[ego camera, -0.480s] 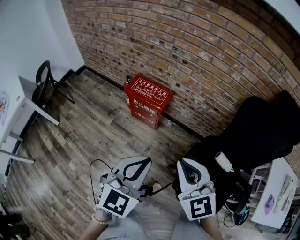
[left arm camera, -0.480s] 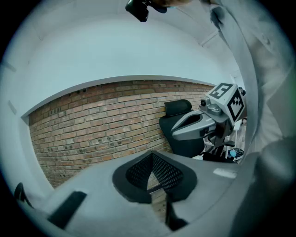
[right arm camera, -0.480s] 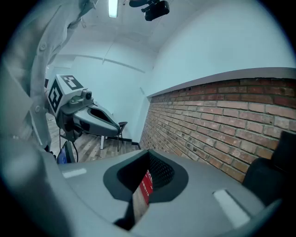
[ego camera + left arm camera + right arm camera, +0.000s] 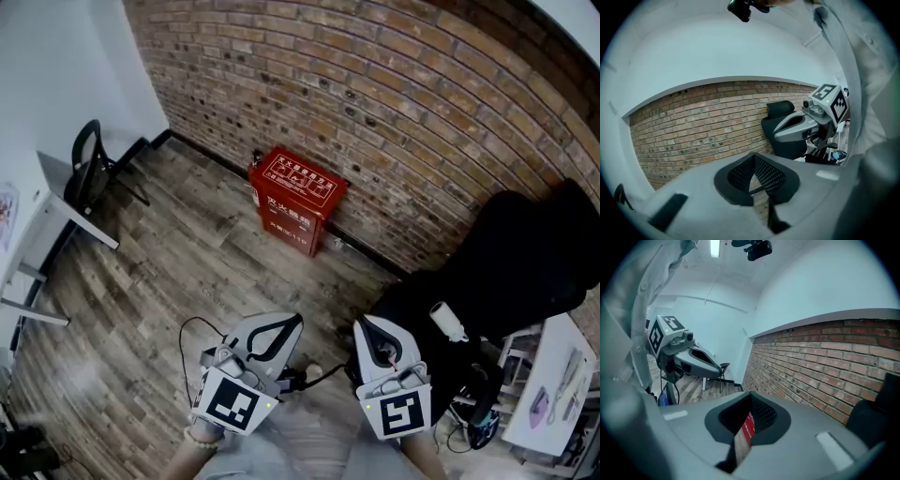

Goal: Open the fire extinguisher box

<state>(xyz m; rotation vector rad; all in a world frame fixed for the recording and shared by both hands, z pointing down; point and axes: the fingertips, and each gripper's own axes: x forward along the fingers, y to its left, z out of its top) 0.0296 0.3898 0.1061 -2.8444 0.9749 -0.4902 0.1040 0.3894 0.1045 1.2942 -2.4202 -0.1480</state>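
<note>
2 grippers, 1 target, no contact yet.

Item 1, fire extinguisher box (image 4: pixel 292 200): red, lid down, white lettering on top and front. We find it on the wooden floor (image 4: pixel 187 272) at that floor's far edge, its back against the foot of the brick wall (image 4: pixel 375 112). Nothing stands on it or in front of it.

Item 2, left gripper (image 4: pixel 292 321): jaws clenched together on nothing. Its own view shows only wall and floor past the tips.

Item 3, right gripper (image 4: pixel 364 325): jaws likewise pressed together and empty. In its own view a sliver of the red box shows through the slit under the tips, so we judge it the better aimed of the 2.

Position: both grippers are held side by side close to the person's body, on the floor's near side, pointing a little downward. They are well apart from the box, which lies ahead of both and closer to the left gripper's line.

Step in hand: we judge this the approach, with the opening itself not begun.

Next move calls for: crossing the floor toward the wall, lowering to lid level, parting 1 pair of jaws, and finding the lid's front lip or latch, which is too small for us to make out from here.
</note>
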